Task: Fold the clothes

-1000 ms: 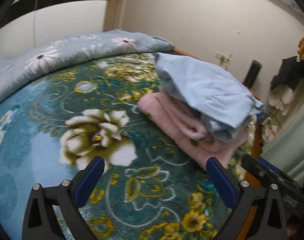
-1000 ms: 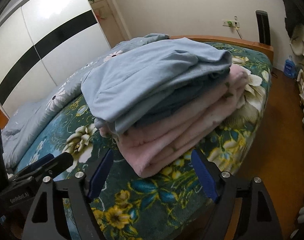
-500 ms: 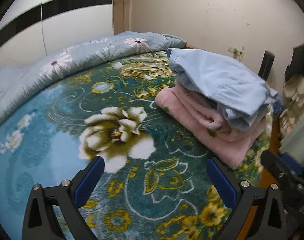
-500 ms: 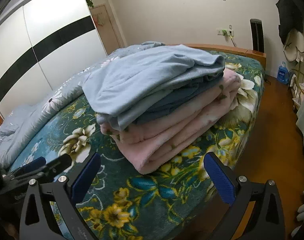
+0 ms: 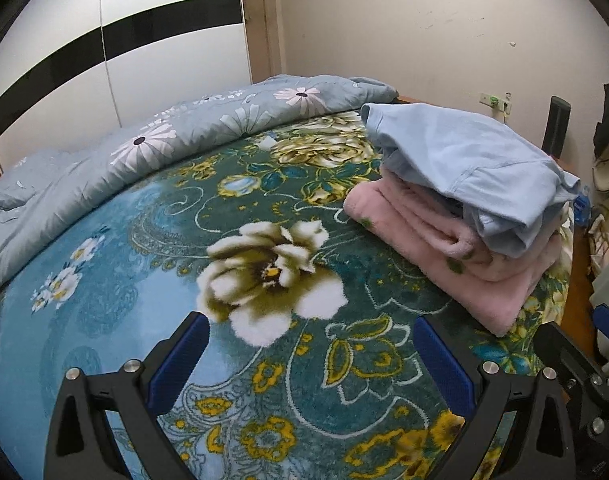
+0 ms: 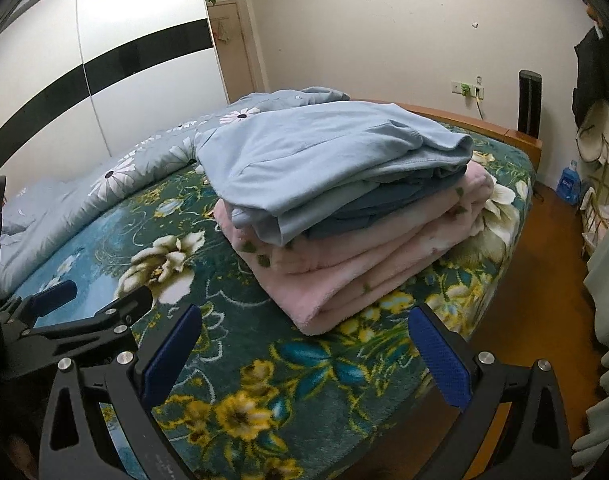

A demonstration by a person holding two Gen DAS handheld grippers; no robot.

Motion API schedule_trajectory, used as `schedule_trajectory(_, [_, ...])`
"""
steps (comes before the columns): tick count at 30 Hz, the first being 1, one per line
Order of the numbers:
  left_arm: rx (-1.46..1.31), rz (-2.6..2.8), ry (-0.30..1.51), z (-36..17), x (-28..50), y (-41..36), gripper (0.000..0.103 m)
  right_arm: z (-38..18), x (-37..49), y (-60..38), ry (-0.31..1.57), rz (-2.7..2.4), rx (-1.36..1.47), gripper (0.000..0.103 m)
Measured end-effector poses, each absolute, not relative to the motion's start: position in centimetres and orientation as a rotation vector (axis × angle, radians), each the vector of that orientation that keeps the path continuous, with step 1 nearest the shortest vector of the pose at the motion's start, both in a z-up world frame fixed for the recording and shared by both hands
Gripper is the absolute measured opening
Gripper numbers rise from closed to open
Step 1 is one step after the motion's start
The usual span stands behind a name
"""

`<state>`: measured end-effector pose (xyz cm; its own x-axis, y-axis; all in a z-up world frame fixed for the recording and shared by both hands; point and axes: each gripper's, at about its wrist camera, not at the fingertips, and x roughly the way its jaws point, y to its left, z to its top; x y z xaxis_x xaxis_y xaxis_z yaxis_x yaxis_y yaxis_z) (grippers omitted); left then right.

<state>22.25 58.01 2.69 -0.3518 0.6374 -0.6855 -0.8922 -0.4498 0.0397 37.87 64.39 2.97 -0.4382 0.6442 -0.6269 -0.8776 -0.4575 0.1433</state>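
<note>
Pale blue cotton, a folded light-blue garment (image 6: 324, 160), tops the stack of folded clothes near the foot corner of the bed; under it a darker slate-blue folded piece (image 6: 380, 208) shows at the open edge, and both rest on a thick folded pink fleece blanket with small green leaf marks (image 6: 356, 264). The pile sits on a teal plush bedspread patterned with cream and yellow flowers (image 5: 184, 280), close to the bed's right edge, with nothing lying on or against it. Short of the stack, the left gripper (image 5: 312, 364) hangs over bare bedspread with its blue-padded jaws spread wide and nothing between them; the right gripper (image 6: 304, 356) is likewise spread and empty, pointing at the pink corner from just off the bed's edge, and the left tool's black frame shows at its left side. Along the far side of the bed lies a rumpled grey-blue quilt printed with daisies (image 5: 156, 152). Behind that stands a white sliding wardrobe with a black horizontal band (image 6: 104, 68). A wooden footboard (image 6: 504, 132) rims the bed; beyond it are a black upright speaker-like column (image 6: 529, 100), a wall socket with plugs (image 6: 468, 90) and a blue plastic bottle on the floor (image 6: 569, 188), whose label is too small to read.
</note>
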Motion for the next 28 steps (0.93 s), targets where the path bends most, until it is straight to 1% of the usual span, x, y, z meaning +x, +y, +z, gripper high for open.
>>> schedule_trajectory(28, [-0.732,1.933,0.481,2.90,22.23,57.79,0.103,2.83,36.86,64.15,0.560,2.004,-0.658,0.103])
